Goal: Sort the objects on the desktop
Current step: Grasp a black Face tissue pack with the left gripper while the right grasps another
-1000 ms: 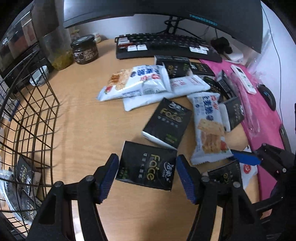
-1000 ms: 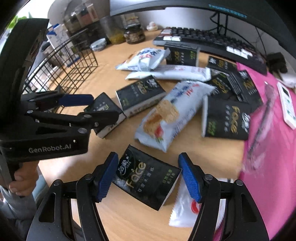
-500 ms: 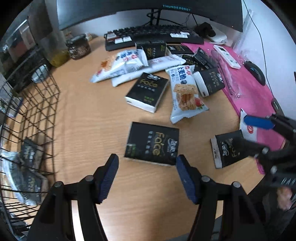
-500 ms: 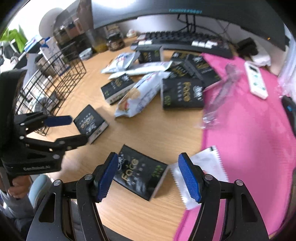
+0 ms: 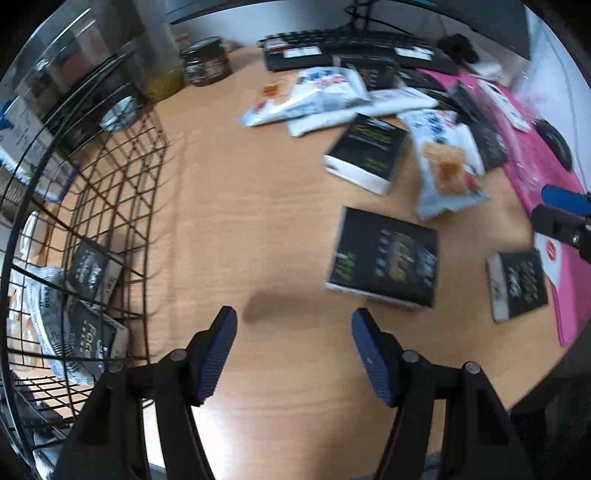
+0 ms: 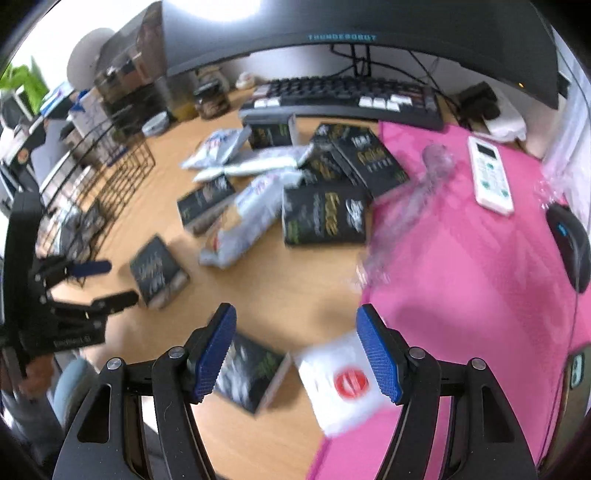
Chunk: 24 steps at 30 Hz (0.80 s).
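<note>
The left gripper (image 5: 293, 325) hangs over bare wood of the counter (image 5: 240, 221) with its blue fingers (image 5: 218, 354) spread apart and nothing between them; a black packet (image 5: 384, 258) lies flat just beyond and to the right of it, apart from both fingers; a wire basket (image 5: 110, 206) stands at the left of the counter with a few black packets and a white wrapper already inside (the print on them is too blurred to read); farther off, more black packets and white snack bags (image 5: 306, 96) lie in a loose heap in front of a keyboard (image 5: 354, 48), and a dark jar (image 5: 207, 66) stands near the far left; the right gripper (image 6: 295, 321) also has its fingers (image 6: 380, 358) wide open and holds nothing; below it a second black packet (image 6: 255, 380) rests on the near edge of the counter, and just right of that a white sachet with a red mark (image 6: 343, 380) lies partly on a pink mat (image 6: 480, 277); on the mat sit a white remote (image 6: 489, 173) and a dark mouse (image 6: 570, 243); a monitor (image 6: 369, 29) spans the far side.
</note>
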Available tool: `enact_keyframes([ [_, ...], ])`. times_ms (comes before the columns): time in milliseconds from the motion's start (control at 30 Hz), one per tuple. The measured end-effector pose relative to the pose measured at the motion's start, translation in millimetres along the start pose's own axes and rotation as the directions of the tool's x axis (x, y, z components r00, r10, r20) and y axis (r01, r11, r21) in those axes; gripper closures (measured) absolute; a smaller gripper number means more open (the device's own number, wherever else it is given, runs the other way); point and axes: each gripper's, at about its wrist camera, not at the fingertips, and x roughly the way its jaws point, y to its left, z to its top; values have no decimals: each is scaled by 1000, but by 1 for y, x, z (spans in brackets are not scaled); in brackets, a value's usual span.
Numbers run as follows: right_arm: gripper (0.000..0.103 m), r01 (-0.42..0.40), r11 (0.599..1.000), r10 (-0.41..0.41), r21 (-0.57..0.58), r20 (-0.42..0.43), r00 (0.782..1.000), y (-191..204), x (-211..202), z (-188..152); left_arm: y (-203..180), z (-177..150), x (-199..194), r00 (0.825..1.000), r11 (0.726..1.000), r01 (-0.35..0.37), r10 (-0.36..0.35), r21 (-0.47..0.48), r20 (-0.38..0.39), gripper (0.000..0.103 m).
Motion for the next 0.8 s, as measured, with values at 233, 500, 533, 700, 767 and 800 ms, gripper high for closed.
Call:
enact_keyframes([
  [233,35,3,994,-8,-113,-45,999,53,51,27,10,3,4,1000,999,16,-16,-30,-3,33],
  [500,35,39,986,-53,-161,-82,995,70,72,27,15,7,9,999,997,50,-49,-56,18,33],
  [533,35,38,985,-53,-169,-87,995,72,71,25,15,6,9,999,997,51,-50,-53,19,33],
  [700,35,-14,984,-6,-177,-111,994,79,51,4,16,4,9,999,998,26,-25,-59,23,33],
  [767,35,-20,986,5,-167,-90,996,74,38,1,17,2,7,1000,998,26,-25,-62,17,33],
  [800,35,-9,988,-2,-152,-71,997,67,29,-1,18,1,4,999,998,27,-26,-61,19,33],
])
